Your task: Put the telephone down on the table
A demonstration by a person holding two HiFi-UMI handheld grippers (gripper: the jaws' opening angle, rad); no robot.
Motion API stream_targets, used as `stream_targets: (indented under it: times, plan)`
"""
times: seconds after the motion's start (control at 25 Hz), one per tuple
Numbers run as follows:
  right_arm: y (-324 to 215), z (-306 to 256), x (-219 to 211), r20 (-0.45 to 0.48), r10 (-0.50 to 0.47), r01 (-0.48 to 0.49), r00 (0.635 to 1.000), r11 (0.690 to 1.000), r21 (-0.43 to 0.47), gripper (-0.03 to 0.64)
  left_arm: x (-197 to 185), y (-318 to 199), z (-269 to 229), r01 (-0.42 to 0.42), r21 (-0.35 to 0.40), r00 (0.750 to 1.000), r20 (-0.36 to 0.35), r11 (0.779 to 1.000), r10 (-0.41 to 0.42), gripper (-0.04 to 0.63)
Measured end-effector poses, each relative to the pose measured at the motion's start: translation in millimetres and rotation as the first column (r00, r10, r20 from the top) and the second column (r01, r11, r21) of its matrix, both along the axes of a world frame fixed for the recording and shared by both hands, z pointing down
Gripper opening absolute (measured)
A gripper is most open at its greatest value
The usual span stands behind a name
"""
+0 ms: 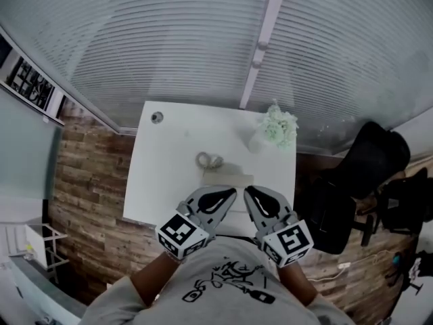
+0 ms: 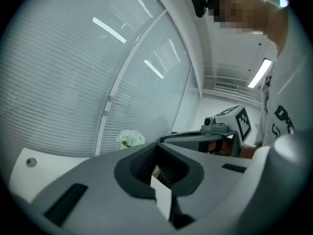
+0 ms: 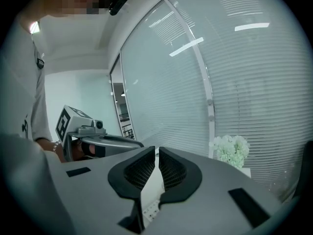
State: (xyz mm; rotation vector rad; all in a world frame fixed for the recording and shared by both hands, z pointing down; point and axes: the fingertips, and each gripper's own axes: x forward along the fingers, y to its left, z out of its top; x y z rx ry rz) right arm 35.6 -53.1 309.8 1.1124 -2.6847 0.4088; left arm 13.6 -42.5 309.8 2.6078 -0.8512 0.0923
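The telephone (image 1: pixel 227 177) is a pale, flat set lying near the middle of the white table (image 1: pixel 162 175), with its coiled cord (image 1: pixel 208 160) just behind it. Both grippers hover side by side above the table's near edge, close to the person's chest and apart from the telephone. My left gripper (image 1: pixel 228 196) (image 2: pixel 164 173) is shut with nothing between its dark ribbed pads. My right gripper (image 1: pixel 252 194) (image 3: pixel 156 168) is shut too, showing only a thin slit and holding nothing. Each gripper view shows the other gripper beside it.
A small pot of white flowers (image 1: pixel 279 127) (image 3: pixel 231 150) stands at the table's far right corner. A round cable hole (image 1: pixel 157 117) sits at the far left. A glass wall with blinds rises behind the table. A black office chair (image 1: pixel 365 175) stands to the right on the wood floor.
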Motion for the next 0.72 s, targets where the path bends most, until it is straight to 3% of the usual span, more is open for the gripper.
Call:
stream_targets:
  times: [0.2, 0.4, 0.72]
  plan:
    - [8.2, -23.8, -1.6, 0.005, -0.017, 0.017, 1.000, 0.999, 0.037, 0.044, 0.3, 6.8, -22.7, -0.006, 0.053, 1.000, 0.016, 0.999, 0.005, 0.002]
    - [12.0, -49.6, -3.6, 0.029, -0.018, 0.015, 0.999, 0.997, 0.078, 0.041, -2.1, 9.8, -48.0, 0.008, 0.097, 1.000, -0.011, 0.995, -0.007, 0.002]
    - [9.1, -61.1, -4.8, 0.054, -0.003, -0.003, 0.999, 0.993, 0.116, 0.037, -2.2, 8.7, -59.1, 0.022, 0.110, 0.999, -0.030, 0.994, -0.019, 0.002]
